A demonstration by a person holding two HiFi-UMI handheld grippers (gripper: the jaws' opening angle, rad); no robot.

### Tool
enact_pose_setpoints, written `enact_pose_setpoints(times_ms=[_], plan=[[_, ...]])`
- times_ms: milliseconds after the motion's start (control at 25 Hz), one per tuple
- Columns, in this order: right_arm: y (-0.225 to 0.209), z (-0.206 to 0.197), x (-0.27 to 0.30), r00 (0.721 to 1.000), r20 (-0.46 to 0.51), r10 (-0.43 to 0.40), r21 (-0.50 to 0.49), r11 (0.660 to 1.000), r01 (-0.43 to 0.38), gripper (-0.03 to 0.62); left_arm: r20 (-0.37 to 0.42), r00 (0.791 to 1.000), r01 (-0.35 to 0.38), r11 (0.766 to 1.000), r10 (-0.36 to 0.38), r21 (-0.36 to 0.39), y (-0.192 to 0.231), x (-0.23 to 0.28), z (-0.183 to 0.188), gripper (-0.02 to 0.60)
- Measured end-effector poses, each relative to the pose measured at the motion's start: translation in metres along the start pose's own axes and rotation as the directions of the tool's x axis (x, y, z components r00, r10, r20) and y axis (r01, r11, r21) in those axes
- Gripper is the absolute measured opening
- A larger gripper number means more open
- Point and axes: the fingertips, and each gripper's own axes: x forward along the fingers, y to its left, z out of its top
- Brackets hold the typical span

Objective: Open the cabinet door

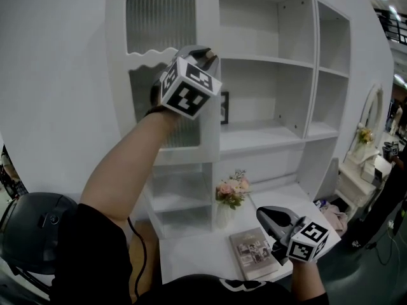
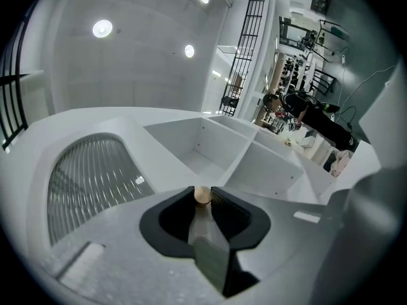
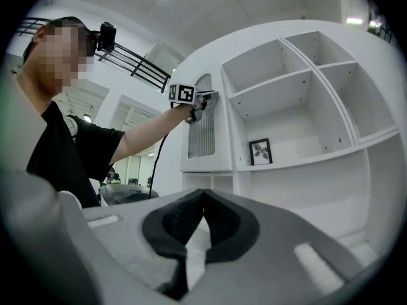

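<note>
Cabinet door (image 1: 160,18), at the upper left of the shelves (image 1: 267,61), is gripped by its small knob (image 2: 202,194) between the jaws of the left gripper (image 1: 203,57), probably so it can be pulled. The right gripper (image 1: 266,213) is held low, jaws closed, empty.

No readable text, book cover (image 1: 254,254) (print too small)
</note>
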Motion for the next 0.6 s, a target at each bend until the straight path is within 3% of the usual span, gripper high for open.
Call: enact_pose_setpoints(times_ms=[600], plan=[[0.04, 0.002, -0.011, 0.999, 0.005, 0.036, -0.02, 0.999, -0.036, 0.002, 0.079, 0.995, 0.063, 0.998, -0.061, -0.026, -0.003, -0.054, 0.029, 0.078]])
